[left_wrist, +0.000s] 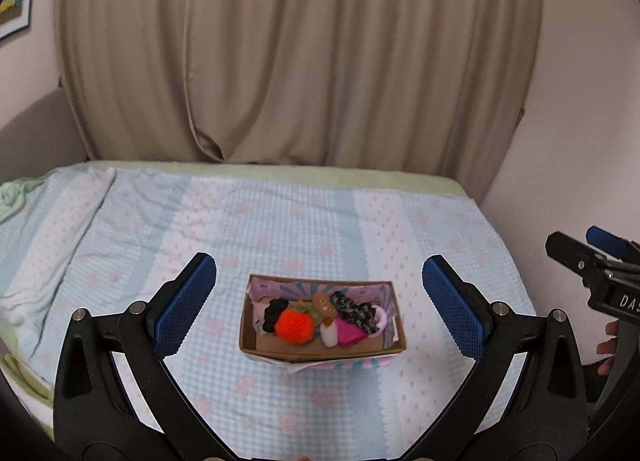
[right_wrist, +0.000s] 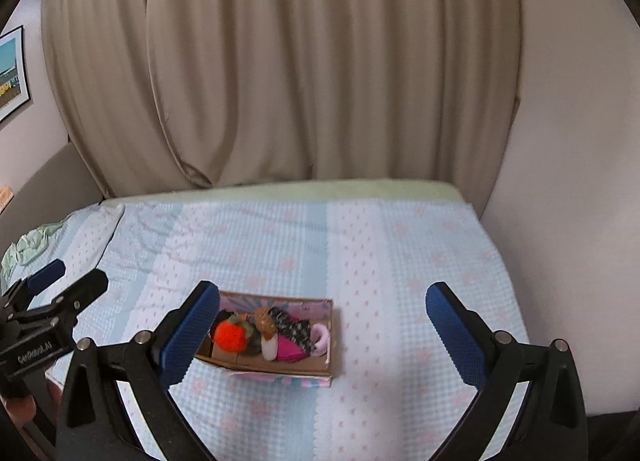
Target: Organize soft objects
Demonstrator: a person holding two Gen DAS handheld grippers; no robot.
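Box [left_wrist: 320,349] of soft toys betw left gripper [left_wrist: 320,301] fingers, untouched

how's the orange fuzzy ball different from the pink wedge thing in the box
The orange fuzzy ball is round and shaggy; the pink wedge is flat-faced, smooth and angular. The ball sits left of centre in the cardboard box, beside a black fuzzy item; the wedge lies right of centre, just in front of a black-and-white patterned piece. The ball looks bulkier than the wedge. Both rest inside the box, untouched by either gripper.
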